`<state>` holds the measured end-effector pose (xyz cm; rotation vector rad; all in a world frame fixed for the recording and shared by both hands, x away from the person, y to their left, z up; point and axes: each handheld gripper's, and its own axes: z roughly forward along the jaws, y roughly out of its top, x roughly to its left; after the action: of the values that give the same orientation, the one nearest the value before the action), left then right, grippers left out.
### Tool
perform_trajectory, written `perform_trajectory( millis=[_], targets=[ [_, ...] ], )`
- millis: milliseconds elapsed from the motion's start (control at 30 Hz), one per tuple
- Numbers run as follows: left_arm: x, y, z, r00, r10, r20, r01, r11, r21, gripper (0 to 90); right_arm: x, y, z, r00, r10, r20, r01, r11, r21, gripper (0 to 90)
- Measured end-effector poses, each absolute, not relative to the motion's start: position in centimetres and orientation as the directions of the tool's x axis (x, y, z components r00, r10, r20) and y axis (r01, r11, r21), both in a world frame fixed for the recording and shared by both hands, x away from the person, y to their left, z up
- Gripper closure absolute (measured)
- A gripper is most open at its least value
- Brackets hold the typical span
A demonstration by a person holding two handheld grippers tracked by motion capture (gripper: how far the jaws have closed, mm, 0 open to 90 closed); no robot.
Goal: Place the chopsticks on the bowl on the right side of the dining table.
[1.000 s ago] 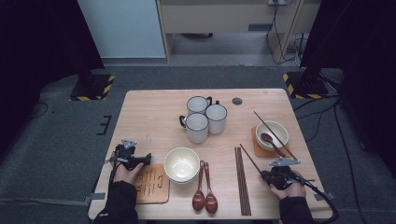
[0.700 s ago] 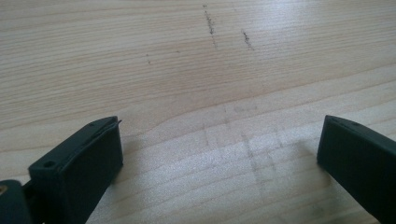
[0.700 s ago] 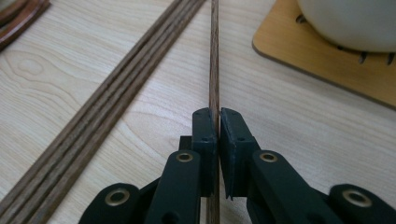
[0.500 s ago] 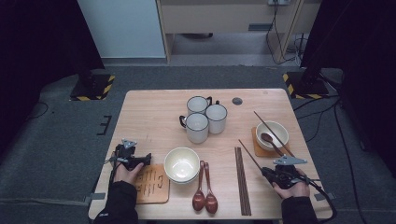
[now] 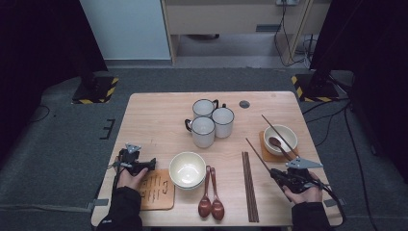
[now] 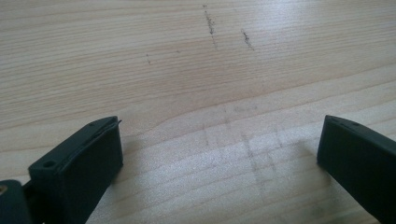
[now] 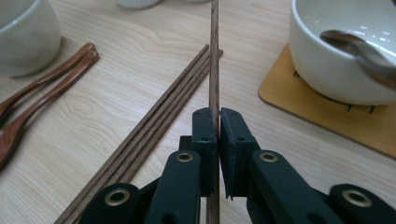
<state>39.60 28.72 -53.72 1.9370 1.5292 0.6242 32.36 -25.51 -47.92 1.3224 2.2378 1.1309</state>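
Wooden chopstick [image 7: 214,56] sits squeezed tight in the right gripper [image 7: 218,122], while the left gripper [image 6: 219,154] rests wide apart over the bare table [image 6: 187,70].

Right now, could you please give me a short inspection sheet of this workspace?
Surface: wooden table, faint scuff marks.
Job's things: single chopstick clamped in right gripper; chopstick bundle flat on table.
Clutter: three mugs, two bowls, two wooden spoons, two coasters.
Grippers: right shut on chopstick; left gripper open over bare wood.
Cables: one trails from right gripper.
Surroundings: grey floor, hazard-striped stand feet.
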Motion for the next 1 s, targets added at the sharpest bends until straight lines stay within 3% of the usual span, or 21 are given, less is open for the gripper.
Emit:
perform_trajectory(
  millis=[1000],
  targets=[
    [39.6, 28.7, -53.7, 0.231, 0.973, 0.004, 0.698, -0.168, 0.696, 0.0, 32.2, -26.1, -43.7, -0.547, 0.825, 0.139, 0.509, 0.196, 0.838, 85.1]
  ],
)
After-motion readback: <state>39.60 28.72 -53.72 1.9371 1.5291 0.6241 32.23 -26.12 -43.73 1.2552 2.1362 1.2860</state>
